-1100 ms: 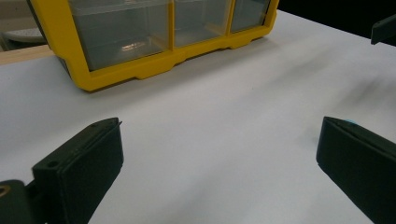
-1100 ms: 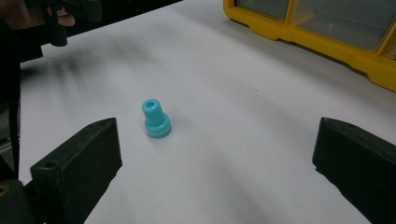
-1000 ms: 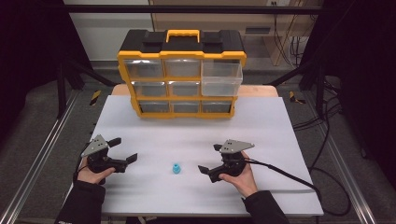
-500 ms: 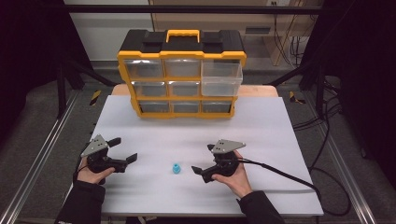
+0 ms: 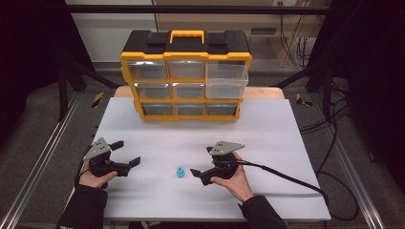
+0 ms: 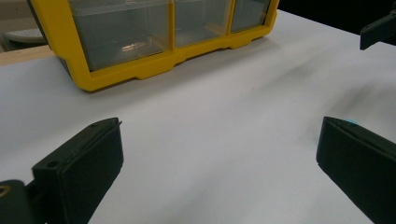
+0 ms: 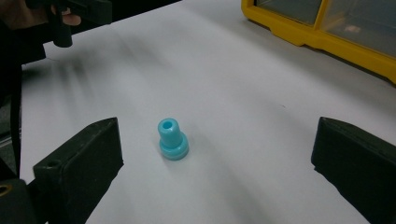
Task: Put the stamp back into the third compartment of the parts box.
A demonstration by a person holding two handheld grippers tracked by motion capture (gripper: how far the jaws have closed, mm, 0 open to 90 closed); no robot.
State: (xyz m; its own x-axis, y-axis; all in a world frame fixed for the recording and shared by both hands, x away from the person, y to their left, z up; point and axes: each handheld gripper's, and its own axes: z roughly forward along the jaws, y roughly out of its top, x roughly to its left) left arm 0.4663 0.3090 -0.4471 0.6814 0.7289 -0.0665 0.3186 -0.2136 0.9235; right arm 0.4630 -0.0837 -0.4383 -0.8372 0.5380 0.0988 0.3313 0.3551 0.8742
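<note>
Jaws spread wide, your right gripper (image 5: 199,168) sat just beside the upright blue plastic piece (image 5: 180,172), nearer it than your open left gripper (image 5: 128,153) was.

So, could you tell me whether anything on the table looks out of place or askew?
One drawer at the right of the yellow organizer sticks out toward the person while the others sit flush. A small blue plug stands upright alone on the white table, ahead of the open right tool.
</note>
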